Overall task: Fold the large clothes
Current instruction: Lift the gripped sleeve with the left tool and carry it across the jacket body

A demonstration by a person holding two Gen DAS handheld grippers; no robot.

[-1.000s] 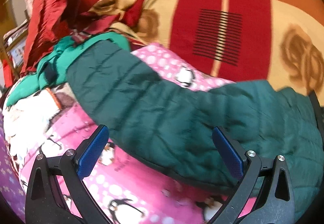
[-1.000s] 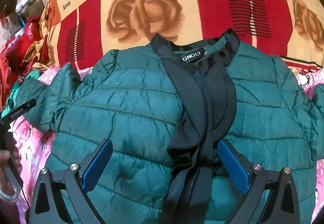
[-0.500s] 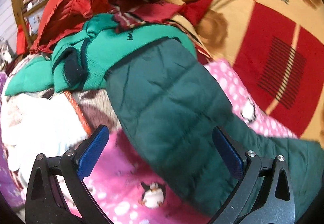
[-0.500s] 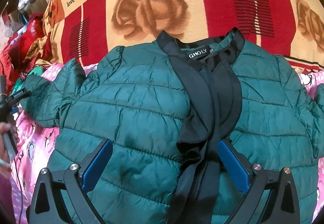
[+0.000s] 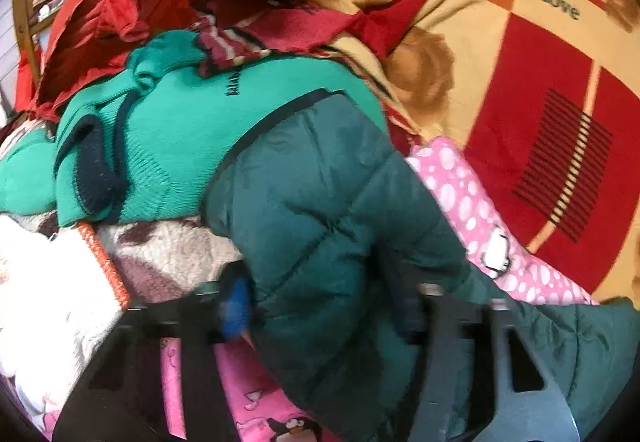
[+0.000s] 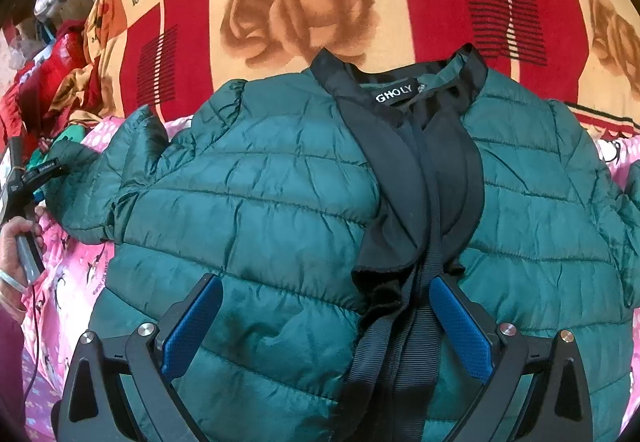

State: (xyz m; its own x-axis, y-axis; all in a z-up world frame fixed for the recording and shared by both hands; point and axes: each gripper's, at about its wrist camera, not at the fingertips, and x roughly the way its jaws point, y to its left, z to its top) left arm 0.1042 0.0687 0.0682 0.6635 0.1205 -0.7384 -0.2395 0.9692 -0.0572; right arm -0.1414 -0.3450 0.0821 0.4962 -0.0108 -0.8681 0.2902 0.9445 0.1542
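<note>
Jacket sleeve point(image 5: 340, 226) now pinched by left gripper point(image 5: 320, 306).

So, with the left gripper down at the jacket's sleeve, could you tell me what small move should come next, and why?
Probably finish closing the left gripper on the sleeve, then draw it inward across the jacket. The sleeve sits between the blurred fingers, apparently mid-close, and stretches sideways onto the green sweater. The jacket lies front-up and flat, while the right gripper hovers open over it.

Left claw point(image 5: 320, 314) seemingly pinching, blurred; right claw point(image 6: 326, 322) spread wide.
</note>
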